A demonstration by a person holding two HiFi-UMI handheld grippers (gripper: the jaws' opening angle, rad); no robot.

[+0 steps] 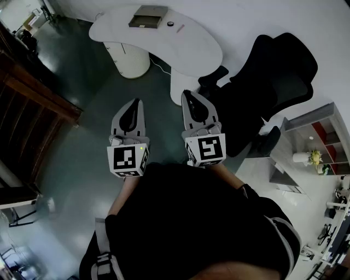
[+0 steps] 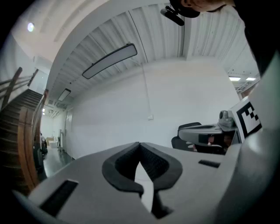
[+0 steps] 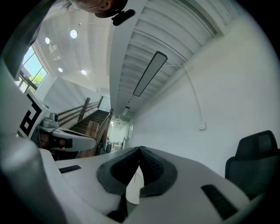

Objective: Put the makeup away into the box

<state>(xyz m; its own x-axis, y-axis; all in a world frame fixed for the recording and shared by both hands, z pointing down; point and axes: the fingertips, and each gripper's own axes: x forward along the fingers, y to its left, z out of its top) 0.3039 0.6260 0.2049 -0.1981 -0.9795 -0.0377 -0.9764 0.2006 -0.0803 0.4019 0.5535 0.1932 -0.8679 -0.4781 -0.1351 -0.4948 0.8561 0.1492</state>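
A flat grey-brown box lies on a white curved table far ahead of me; a small dark item sits beside it, too small to identify. My left gripper and right gripper are held side by side in front of my body, well short of the table, pointing roughly level. Both are shut with nothing between the jaws. In the left gripper view the left gripper's black pads meet at the tips against a bare white wall. In the right gripper view the right gripper is equally shut and empty.
A black office chair stands to the right of the grippers, next to the table. A wooden staircase runs along the left. A low shelf unit stands at the right edge. The floor is dark and glossy.
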